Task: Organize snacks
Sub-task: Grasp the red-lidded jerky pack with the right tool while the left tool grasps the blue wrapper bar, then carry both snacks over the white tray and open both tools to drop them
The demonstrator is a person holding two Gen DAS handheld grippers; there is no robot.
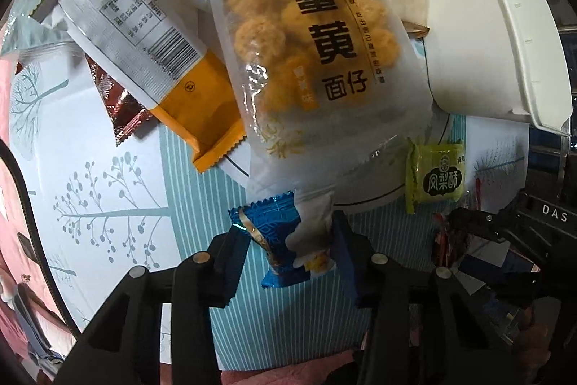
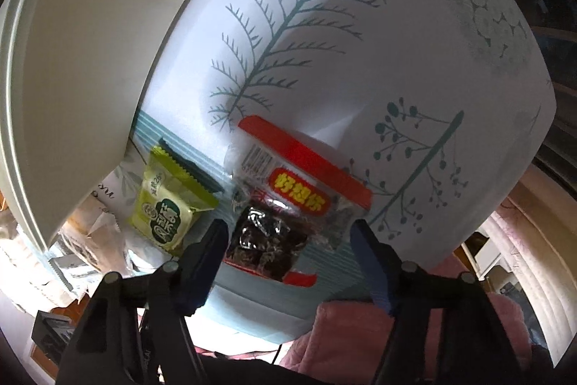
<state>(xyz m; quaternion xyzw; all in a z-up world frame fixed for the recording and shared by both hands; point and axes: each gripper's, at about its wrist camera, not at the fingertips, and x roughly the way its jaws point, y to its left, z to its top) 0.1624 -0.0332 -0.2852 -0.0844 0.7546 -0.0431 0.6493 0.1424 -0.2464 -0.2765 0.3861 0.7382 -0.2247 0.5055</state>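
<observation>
My left gripper (image 1: 288, 240) points steeply down at the table; its jaws are closed on a small blue packet (image 1: 285, 240), both pads pressing its sides. Just beyond it lies a large clear bag of yellow puffed snacks (image 1: 310, 60), its lower edge overlapping the blue packet's top. To its left I note a white-and-orange packet (image 1: 151, 49) lying face down (barcode side up), partly over a red foil wrapper (image 1: 119, 110). A green pineapple-cake packet (image 1: 436, 179) sits to the right, near a white bin (image 1: 505, 24) lying tilted on the tree-patterned tablecloth (image 1: 108, 190).

My right gripper (image 2: 288, 240) straddles a clear red-topped packet of dark dried fruit (image 2: 281, 222). The left pad sits at the packet's edge; the right pad shows a sliver of cloth between it and the wrapper, so I record the jaws as not yet clamped. The green packet (image 2: 169, 208) lies just left of it, touching nothing I hold
</observation>
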